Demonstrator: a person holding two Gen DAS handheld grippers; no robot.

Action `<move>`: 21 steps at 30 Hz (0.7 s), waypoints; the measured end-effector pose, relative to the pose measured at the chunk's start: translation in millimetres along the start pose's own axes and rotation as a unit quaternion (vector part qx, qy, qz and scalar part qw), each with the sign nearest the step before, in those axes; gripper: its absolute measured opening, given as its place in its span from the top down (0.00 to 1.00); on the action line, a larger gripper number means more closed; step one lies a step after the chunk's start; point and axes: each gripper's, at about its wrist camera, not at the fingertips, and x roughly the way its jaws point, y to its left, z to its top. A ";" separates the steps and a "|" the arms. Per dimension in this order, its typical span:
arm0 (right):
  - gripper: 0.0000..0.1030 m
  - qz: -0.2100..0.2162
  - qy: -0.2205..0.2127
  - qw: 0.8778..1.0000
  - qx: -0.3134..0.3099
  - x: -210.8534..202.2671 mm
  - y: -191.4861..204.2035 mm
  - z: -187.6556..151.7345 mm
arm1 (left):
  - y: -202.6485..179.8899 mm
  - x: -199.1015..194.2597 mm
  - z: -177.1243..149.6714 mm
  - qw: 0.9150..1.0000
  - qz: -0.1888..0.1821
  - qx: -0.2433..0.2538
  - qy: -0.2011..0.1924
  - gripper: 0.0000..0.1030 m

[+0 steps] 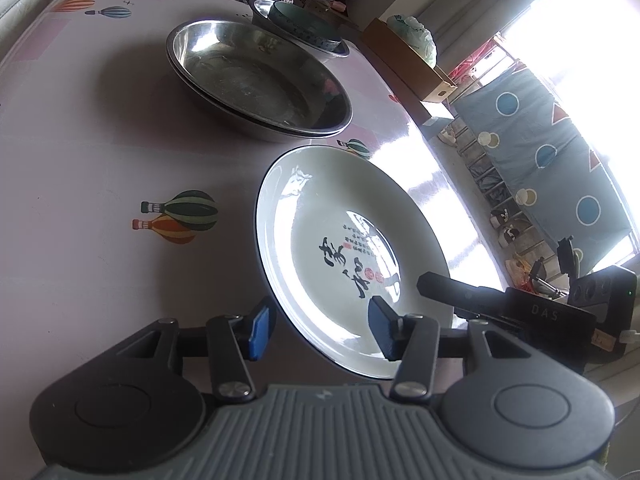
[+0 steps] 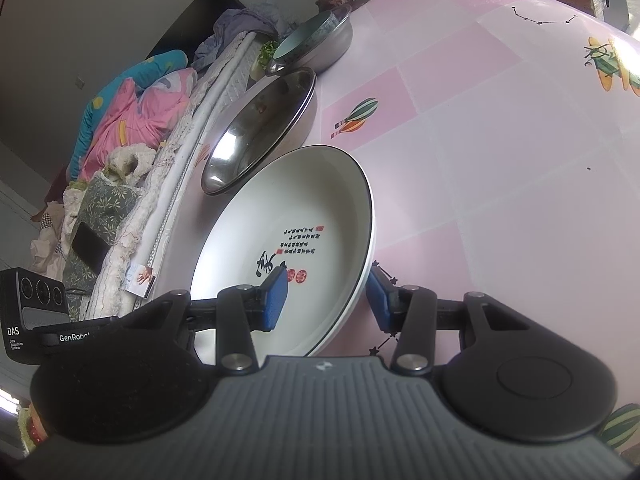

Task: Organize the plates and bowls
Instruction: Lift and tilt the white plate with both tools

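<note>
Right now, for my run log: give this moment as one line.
left gripper: open astride white plate rim | right gripper: open astride same rim | steel basins: stacked behind

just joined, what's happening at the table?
Both grippers sit at the white plate, one on each side of it. The left gripper and the right gripper each straddle its rim with jaws apart, not visibly pressing. The plate seems to rest on a second one on the pink tablecloth. Behind it stand stacked metal pans and a bowl nested in another pan.
</note>
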 end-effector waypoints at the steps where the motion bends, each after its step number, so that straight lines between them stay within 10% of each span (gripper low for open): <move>1: 0.58 0.000 -0.001 1.000 -0.001 -0.1 0.1 -0.9 | 0.3 0.3 -0.1 1.000 -0.001 0.001 0.000 0.50; 21: 0.59 -0.028 -0.017 0.999 -0.040 -7.3 3.1 -6.4 | -4.1 1.6 -2.9 1.000 0.008 0.025 -0.001 0.50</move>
